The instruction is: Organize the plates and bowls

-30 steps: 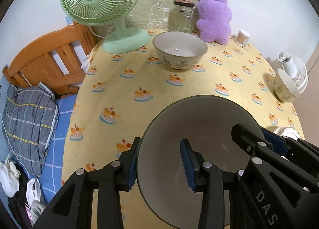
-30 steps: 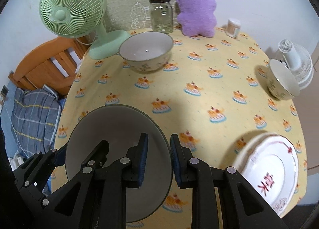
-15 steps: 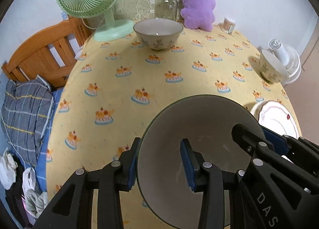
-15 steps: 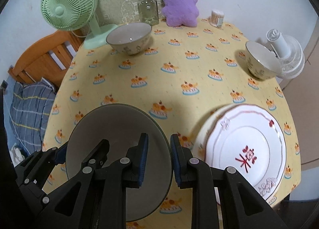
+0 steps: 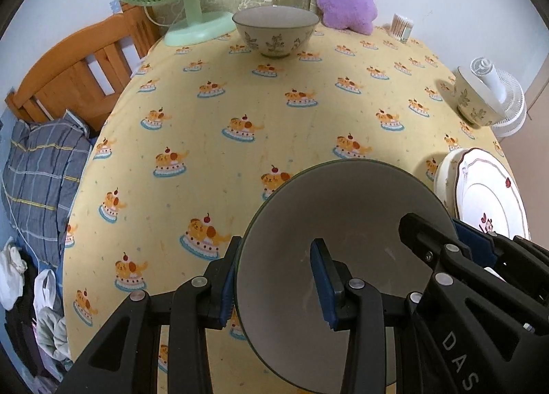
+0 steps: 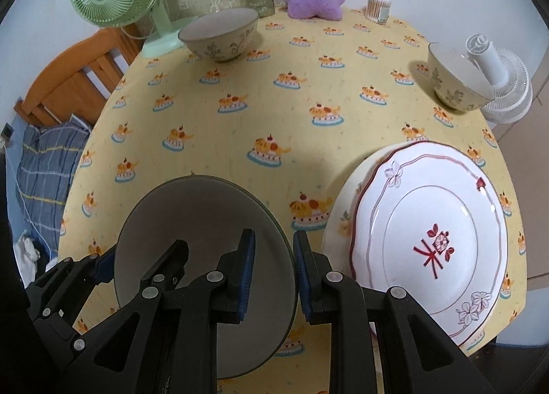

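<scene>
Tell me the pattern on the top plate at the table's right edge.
White top plate with a red-brown scalloped rim line, pale flowers, and a red motif in the centre; clearest in the right wrist view.

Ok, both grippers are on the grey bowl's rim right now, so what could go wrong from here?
The grey bowl hangs from its rim between the left gripper and right gripper; uneven motion could twist it loose. The stacked plates sit close beside it near the table edge, so a swing might knock them.

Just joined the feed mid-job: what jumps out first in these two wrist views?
A large grey bowl fills the foreground, its rim clamped on opposite sides by the left gripper and the right gripper. Beside it sits a white plate with red flowers stacked on another plate; two floral bowls stand farther off.
</scene>
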Tool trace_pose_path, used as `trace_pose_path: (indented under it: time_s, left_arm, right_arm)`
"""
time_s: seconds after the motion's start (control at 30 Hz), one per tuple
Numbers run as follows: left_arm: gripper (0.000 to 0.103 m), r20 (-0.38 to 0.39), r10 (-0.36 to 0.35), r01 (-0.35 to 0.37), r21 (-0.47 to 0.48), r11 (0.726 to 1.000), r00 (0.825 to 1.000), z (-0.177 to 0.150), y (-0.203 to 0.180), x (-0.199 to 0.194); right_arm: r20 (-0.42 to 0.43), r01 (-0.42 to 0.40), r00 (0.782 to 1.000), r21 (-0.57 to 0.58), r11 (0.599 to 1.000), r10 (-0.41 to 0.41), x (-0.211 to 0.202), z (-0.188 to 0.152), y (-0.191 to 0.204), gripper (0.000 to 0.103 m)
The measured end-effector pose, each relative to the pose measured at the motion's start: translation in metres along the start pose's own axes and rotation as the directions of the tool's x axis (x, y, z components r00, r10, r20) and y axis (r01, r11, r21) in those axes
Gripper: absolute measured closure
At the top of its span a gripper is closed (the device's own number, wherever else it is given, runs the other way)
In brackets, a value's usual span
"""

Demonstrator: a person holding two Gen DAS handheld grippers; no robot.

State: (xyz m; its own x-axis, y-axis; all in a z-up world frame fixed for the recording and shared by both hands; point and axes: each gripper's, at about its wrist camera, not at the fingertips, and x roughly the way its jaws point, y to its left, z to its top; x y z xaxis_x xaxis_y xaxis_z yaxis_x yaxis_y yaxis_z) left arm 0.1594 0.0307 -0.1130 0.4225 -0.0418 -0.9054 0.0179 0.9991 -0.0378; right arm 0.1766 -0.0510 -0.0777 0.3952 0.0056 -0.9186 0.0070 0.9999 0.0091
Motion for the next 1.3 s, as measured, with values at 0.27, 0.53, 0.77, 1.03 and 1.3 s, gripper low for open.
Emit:
trace_pose_path:
  time_s: [0.27,0.53,0.77,1.03,1.3]
  left_arm:
    - [0.064,-0.004,0.004,-0.004,0.010,1.000,1.000,0.000,-0.002,0.002]
    - [0.030,-0.054,-0.033,0.035,0.036,0.999,0.998,0.002,-0.004,0.004]
    - [0.014,-0.010,-0.032,0.032,0.032,0.999,0.999,0.006,0.003,-0.011]
    - [0.011,0.032,-0.016,0.016,0.013,1.000,0.999,0.025,0.009,-0.025]
    - [0.011,0.115,0.004,-0.001,-0.027,1.000,0.993,0.068,0.013,-0.038]
  right_arm:
    - [0.003,-0.003,1.000,-0.012,1.000,0.003,0.001,0.000,-0.001,0.077]
    - [-0.038,-0.008,0.999,-0.017,1.000,0.007,0.005,0.001,-0.001,0.068]
    - [0.006,-0.032,0.999,-0.032,0.999,0.032,-0.009,0.004,0.002,0.028]
    - [0.049,-0.034,0.998,-0.047,0.998,0.037,-0.022,0.020,0.009,0.026]
    - [0.120,-0.065,0.990,-0.060,0.996,0.072,-0.034,0.060,0.013,0.025]
